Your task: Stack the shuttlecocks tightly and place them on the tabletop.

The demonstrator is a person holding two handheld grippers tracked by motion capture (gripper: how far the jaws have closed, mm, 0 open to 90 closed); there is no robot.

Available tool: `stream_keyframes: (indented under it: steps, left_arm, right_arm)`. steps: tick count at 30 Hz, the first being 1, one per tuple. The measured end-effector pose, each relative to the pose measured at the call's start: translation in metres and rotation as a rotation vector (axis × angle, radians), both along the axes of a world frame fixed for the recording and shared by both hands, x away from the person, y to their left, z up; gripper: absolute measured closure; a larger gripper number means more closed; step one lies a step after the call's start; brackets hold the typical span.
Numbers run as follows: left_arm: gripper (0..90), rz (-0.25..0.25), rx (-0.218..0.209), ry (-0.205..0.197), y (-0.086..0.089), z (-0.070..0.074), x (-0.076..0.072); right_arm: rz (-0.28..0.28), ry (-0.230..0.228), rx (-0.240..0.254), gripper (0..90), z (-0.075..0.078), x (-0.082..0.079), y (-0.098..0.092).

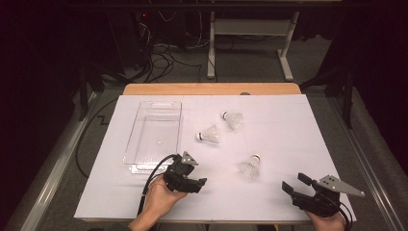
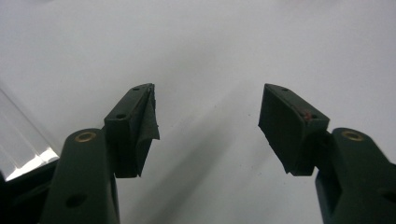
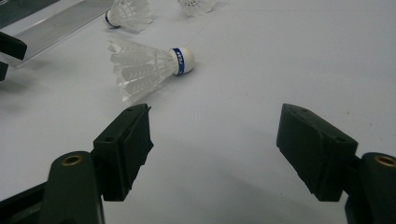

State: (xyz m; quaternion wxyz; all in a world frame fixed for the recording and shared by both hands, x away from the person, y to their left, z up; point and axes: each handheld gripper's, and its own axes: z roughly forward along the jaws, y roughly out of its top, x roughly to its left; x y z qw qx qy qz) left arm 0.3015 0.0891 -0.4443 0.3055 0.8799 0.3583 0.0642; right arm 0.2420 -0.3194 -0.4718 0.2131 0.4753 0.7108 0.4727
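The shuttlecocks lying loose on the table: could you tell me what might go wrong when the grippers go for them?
1. The nearest shuttlecock lies on its side; fingers closing on its feather skirt could crush it, or nudge it so it rolls away.
2. The clear bin sits just beyond the left gripper; a swing there might knock or shift it.
3. Both the left gripper and the right gripper stand open near that shuttlecock, so they could collide if both reach for it.

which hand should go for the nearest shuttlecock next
Probably right. The right gripper is open and aimed at the nearest shuttlecock, lying on its side just beyond its jaws. The left gripper, also open, faces bare table beside the clear tray.
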Motion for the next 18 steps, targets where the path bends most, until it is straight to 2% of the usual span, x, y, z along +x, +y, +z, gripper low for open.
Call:
stream_keyframes:
  steps: [10, 18]
  left_arm:
    - [37.2, 0.000, 0.011, 0.004, 0.007, -0.005, -0.008]
    - [37.1, 0.008, -0.004, 0.002, 0.016, -0.008, -0.013]
  right_arm:
    - [0.000, 0.000, 0.001, 26.9, 0.000, 0.000, 0.000]
    - [0.000, 0.000, -0.001, 26.9, 0.000, 0.000, 0.000]
